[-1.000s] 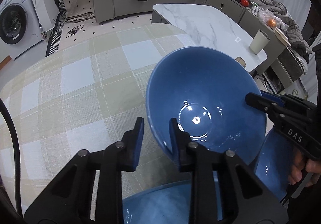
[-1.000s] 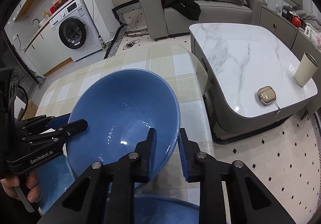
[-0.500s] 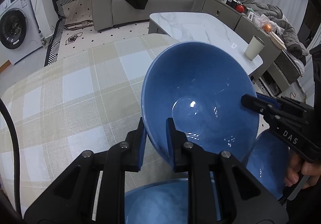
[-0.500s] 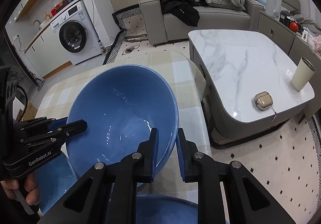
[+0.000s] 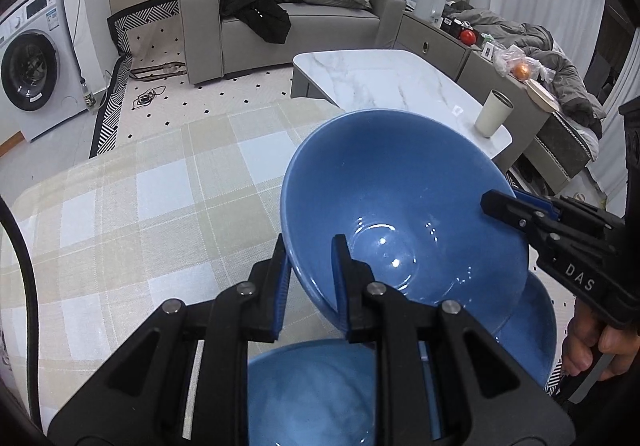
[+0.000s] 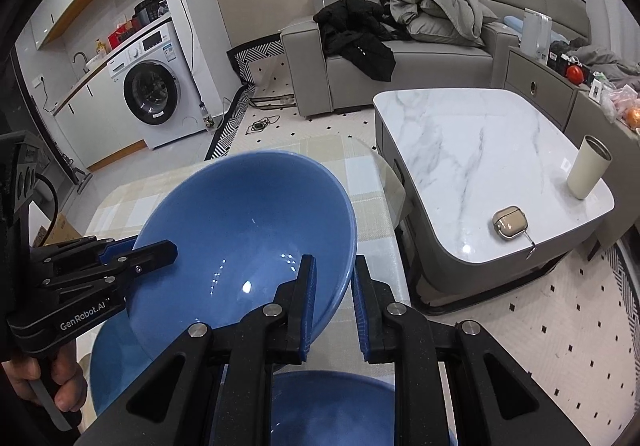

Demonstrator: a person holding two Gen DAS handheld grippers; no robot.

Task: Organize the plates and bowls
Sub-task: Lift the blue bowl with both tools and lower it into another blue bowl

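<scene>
Bench under a beige-and-white checked cloth; bare over most of its far side.

Large glossy blue ceramic bowl, deep and conical, is clear of the cloth and tilted, carried by both claws at once. It hangs over the near right part of the bench.

Two more blue ceramic dishes lie below it: one directly under the left claw's body, one lower right, beneath the raised bowl's far edge. Whether these are bowls or plates I cannot tell; only parts show.

Progress, as a judgement: early to middle. The blue pieces are gathered close together, but the big bowl is in the air with no resting place yet, and nothing visibly nested. Left to do: set it down, probably onto or into one of the pieces below.

Left claw: clamped on the bowl's near rim, one pad inside, one outside.

Right claw: likewise pinched tight on the opposite rim, wall between the pads.
</scene>
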